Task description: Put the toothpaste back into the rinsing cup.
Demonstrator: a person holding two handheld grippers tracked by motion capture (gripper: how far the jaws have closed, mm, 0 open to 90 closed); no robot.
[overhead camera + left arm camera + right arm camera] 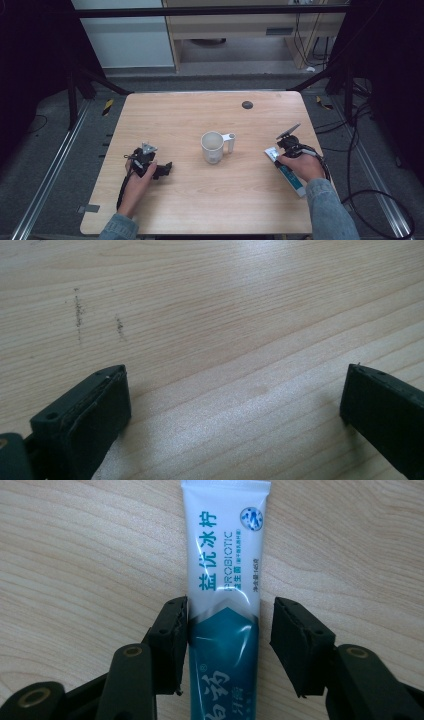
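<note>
A white and teal toothpaste tube (224,570) lies flat on the wooden table (200,200) at its right side (296,184). My right gripper (229,611) straddles the tube from above. Its left jaw touches the tube's edge and its right jaw stands a small gap away, so it is open. In the high view the right gripper (281,156) sits over the tube's white end, under the person's hand. A white mug (214,146) stands upright mid-table, its handle to the right. My left gripper (164,170) rests low on the table's left side, jaws wide open over bare wood (235,385).
A small black disc (247,105) is set in the table near its far edge. Cables trail on the floor to the right (360,190). Black frame legs stand at the far corners, and metal rails run along both sides of the table.
</note>
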